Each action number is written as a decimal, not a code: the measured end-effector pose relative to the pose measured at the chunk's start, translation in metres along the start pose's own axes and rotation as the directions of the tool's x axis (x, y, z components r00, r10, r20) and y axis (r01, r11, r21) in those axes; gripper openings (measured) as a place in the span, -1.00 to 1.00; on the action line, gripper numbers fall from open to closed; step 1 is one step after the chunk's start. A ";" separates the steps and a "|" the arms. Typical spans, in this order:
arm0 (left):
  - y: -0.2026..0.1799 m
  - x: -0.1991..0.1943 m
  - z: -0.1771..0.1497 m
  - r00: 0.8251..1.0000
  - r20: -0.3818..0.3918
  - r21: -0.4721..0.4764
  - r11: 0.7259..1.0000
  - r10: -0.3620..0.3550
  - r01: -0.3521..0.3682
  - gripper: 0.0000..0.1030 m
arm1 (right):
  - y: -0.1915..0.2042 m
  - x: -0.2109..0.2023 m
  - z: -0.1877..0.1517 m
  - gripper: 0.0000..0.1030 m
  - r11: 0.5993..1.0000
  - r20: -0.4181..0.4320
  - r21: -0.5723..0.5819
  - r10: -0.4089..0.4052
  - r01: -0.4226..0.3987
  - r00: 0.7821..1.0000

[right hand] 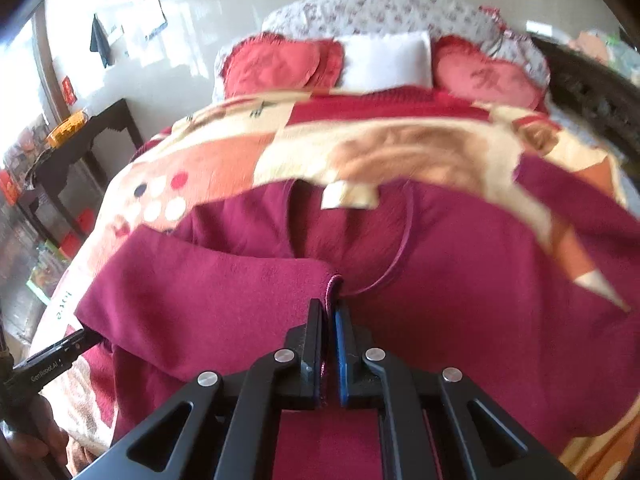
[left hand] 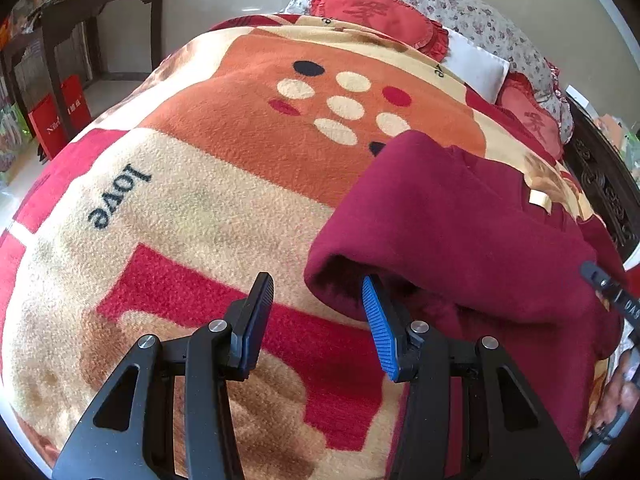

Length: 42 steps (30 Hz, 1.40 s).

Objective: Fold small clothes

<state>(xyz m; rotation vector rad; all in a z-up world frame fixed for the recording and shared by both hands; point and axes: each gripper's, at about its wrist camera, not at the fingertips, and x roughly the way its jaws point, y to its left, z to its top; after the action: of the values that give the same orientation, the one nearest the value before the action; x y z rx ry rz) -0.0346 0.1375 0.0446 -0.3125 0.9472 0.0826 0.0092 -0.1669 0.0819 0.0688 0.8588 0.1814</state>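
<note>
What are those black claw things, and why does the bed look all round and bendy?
The claws are two grabbers, and a person holds one in each hand. Each has a little camera that bends the picture, so the bed looks round. One picture looks along the left gripper: its two fingers stand apart, with one blue pad tucked at the edge of a dark red garment. The other picture looks along the right gripper: it is pinched shut on a hem of that same garment, to fold it. The garment lies on a cartoon blanket on the bed, with red cushions and a white pillow at the far end.
</note>
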 end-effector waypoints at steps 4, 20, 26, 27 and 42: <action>-0.008 -0.004 -0.003 1.000 0.004 0.025 1.000 -0.008 0.008 -0.10 | -0.020 -0.021 0.012 -0.90 0.998 0.049 0.030 -0.048 0.047 0.998; -0.042 0.002 -0.020 0.998 -0.043 0.133 0.990 -0.037 0.043 -0.10 | -0.106 -0.033 0.004 -0.90 0.949 -0.008 0.123 -0.290 0.289 0.957; -0.034 0.003 -0.018 0.997 -0.053 0.109 0.993 -0.050 0.056 -0.10 | -0.104 -0.026 -0.001 -0.72 0.960 -0.063 0.121 -0.248 0.254 0.967; -0.033 0.002 -0.018 0.997 -0.057 0.107 0.993 -0.053 0.059 -0.10 | -0.099 -0.032 0.001 -0.45 0.967 -0.032 0.126 -0.221 0.224 0.975; -0.049 -0.010 0.004 0.997 0.007 0.121 0.990 -0.074 0.073 -0.10 | 0.082 0.053 0.022 -0.09 0.947 -0.147 -0.236 0.185 -0.216 0.972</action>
<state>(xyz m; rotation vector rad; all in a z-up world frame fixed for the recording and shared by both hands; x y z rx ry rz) -0.0270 0.0932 0.0662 -0.2347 0.9241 -0.0401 0.0488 -0.0762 0.0673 -0.0936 0.9458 0.4890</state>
